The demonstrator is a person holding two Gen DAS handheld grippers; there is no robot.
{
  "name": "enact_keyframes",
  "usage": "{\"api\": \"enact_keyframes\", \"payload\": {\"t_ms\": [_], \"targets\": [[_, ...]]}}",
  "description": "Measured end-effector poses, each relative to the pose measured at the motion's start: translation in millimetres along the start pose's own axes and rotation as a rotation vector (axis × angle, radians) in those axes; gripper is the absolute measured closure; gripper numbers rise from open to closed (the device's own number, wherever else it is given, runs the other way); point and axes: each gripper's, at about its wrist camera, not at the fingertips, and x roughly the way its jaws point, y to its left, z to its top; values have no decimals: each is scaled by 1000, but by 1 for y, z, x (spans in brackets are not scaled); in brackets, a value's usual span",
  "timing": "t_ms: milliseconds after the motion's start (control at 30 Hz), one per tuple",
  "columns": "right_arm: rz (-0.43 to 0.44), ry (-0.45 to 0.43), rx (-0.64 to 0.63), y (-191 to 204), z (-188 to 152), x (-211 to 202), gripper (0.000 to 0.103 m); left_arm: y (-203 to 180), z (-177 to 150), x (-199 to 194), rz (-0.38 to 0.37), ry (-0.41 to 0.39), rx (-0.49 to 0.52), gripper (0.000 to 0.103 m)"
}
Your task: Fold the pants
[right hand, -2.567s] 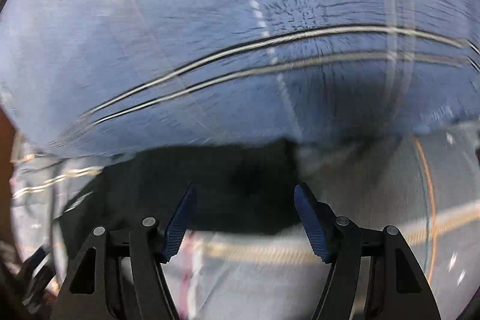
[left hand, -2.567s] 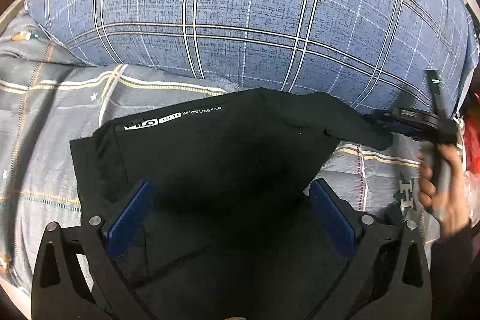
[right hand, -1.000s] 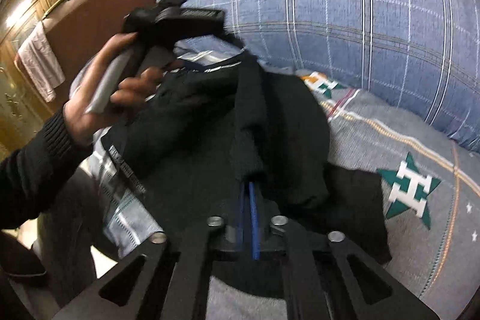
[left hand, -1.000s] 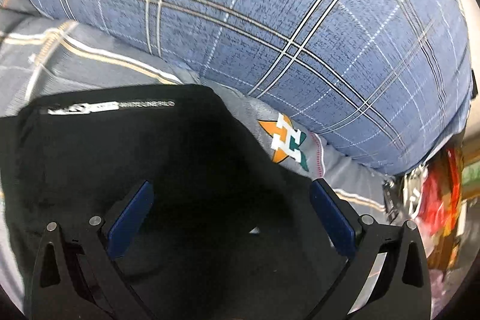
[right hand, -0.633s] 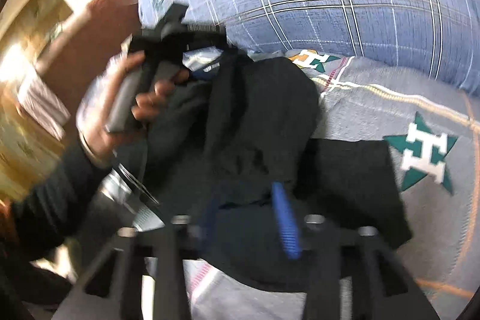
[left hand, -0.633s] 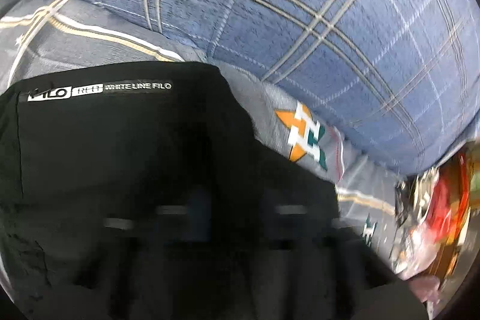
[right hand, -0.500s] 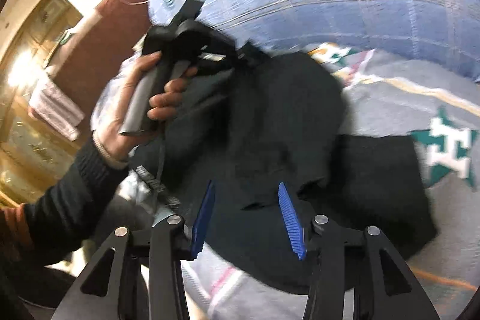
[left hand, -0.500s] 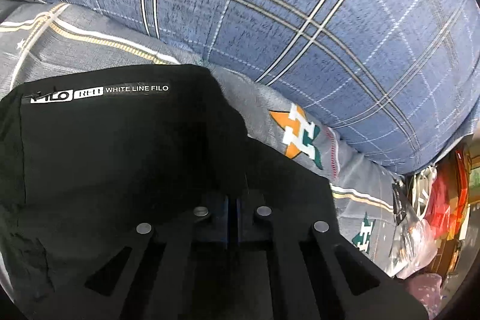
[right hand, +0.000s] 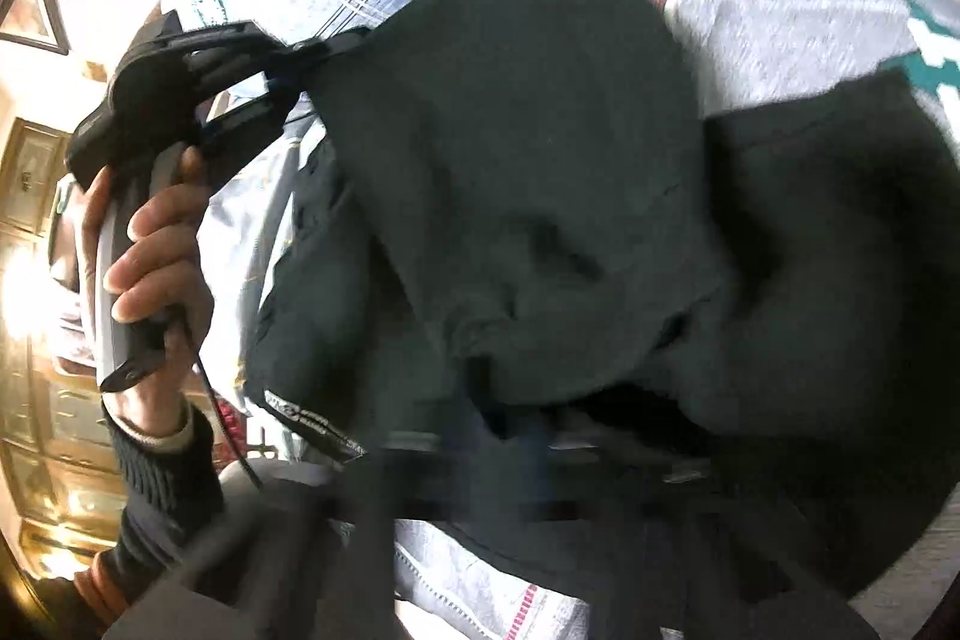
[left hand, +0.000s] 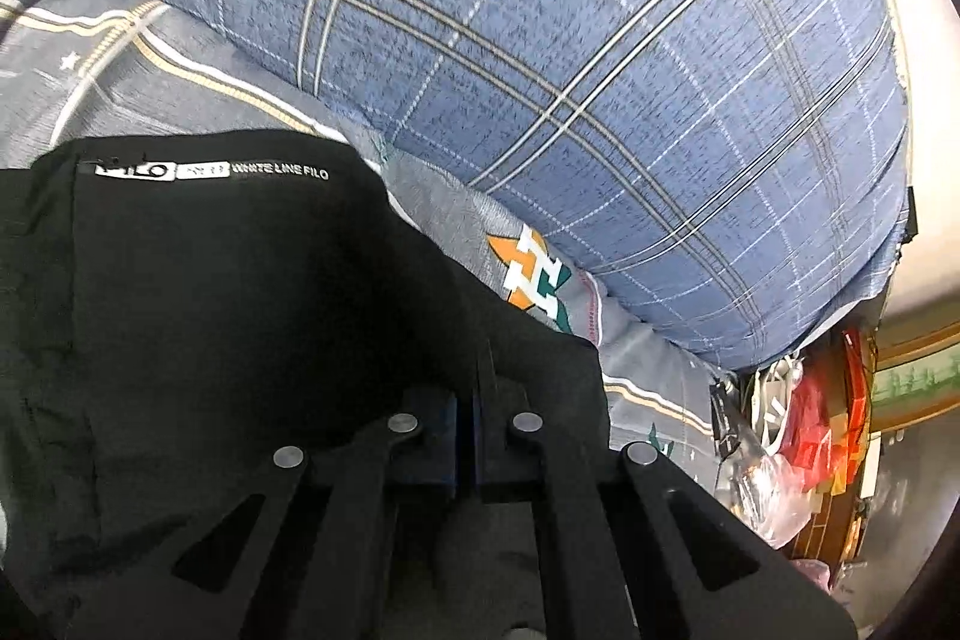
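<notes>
Since half a second ago the right gripper (right hand: 510,436) has swung in low and blurred; whether it is open or closed I cannot tell. Left gripper (left hand: 465,424) stays clamped on the pants (left hand: 240,310), draped ahead of it over the bedsheet (left hand: 654,376). Soft, limp, light cloth: take it by corners or hems. Only the right view shows the pinched corner lifted.

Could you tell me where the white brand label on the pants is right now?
In the left wrist view, the white label sits upper left on the black pants, near their top edge, just below the blue plaid pillow.
</notes>
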Motion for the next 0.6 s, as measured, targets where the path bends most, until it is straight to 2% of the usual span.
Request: {"api": "enact_keyframes", "payload": {"t_ms": [167,300,367,433,500,600], "targets": [[-22,-139,-73,1,9,-55,100,5,-14,-40,-64,-92,-25,102],[7,-236,-66,-23,15,-99,100,17,-66,-78,-172,-168,-72,102],[8,-273,-72,-30,14,-116,100,20,-94,-84,-182,-180,-70,102],[-22,-256,-114,-30,13,-119,100,23,-127,-78,-146,-174,-49,102],[-93,-186,-164,-29,11,-112,99,27,-155,-63,-105,-151,-37,102],[-214,-77,-147,-49,4,-91,95,28,-188,-32,-15,-55,15,102]]}}
